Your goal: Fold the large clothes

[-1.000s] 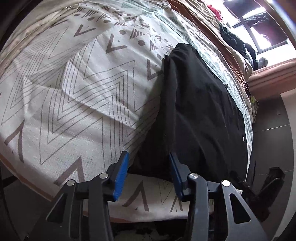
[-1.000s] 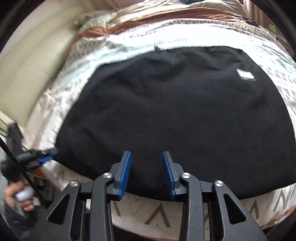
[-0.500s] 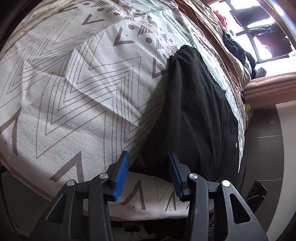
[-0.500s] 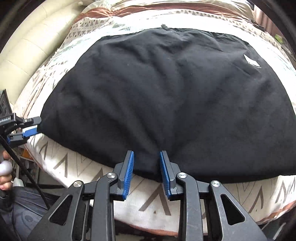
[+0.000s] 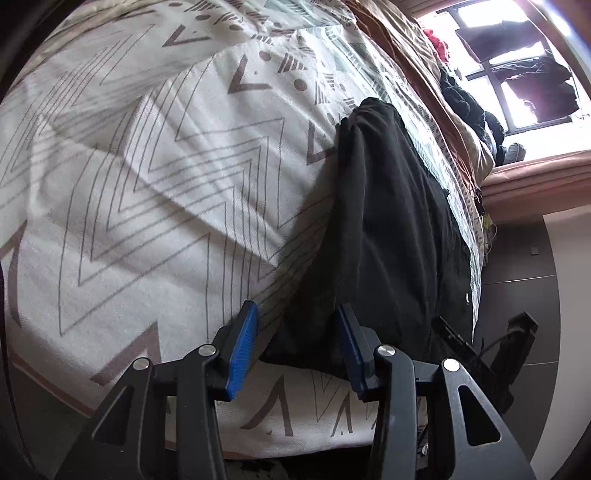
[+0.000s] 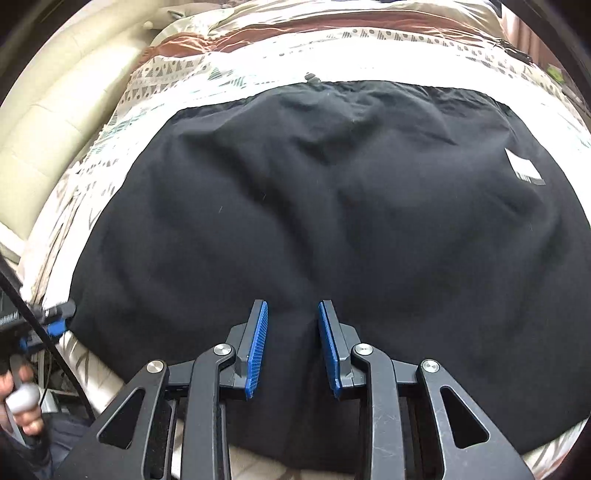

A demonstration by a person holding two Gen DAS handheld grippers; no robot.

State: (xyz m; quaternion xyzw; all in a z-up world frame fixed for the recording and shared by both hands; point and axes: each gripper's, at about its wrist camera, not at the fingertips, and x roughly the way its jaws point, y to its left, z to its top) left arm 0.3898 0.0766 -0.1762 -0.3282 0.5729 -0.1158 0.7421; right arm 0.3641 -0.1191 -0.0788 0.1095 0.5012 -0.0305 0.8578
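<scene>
A large black garment (image 6: 332,206) lies spread flat on the patterned bed cover (image 6: 229,74), with a white label (image 6: 524,170) at its right side. My right gripper (image 6: 291,339) is open, its blue pads either side of a raised ridge of cloth at the near hem. In the left wrist view the garment (image 5: 388,229) runs away to the right. My left gripper (image 5: 295,339) is open over its near left corner, the cloth edge between the jaws. The left gripper also shows in the right wrist view (image 6: 55,317) at the garment's left corner.
The white bed cover with grey zigzags (image 5: 147,184) stretches to the left. A brown blanket (image 6: 295,29) and a cream headboard (image 6: 44,140) lie beyond. Dark clothes (image 5: 469,107) are piled by the window. The bed's near edge is just below both grippers.
My right gripper moved forward onto the near hem and narrowed from its widest opening, with cloth bunching between the pads. My left gripper shifted slightly along the garment's corner and stays open.
</scene>
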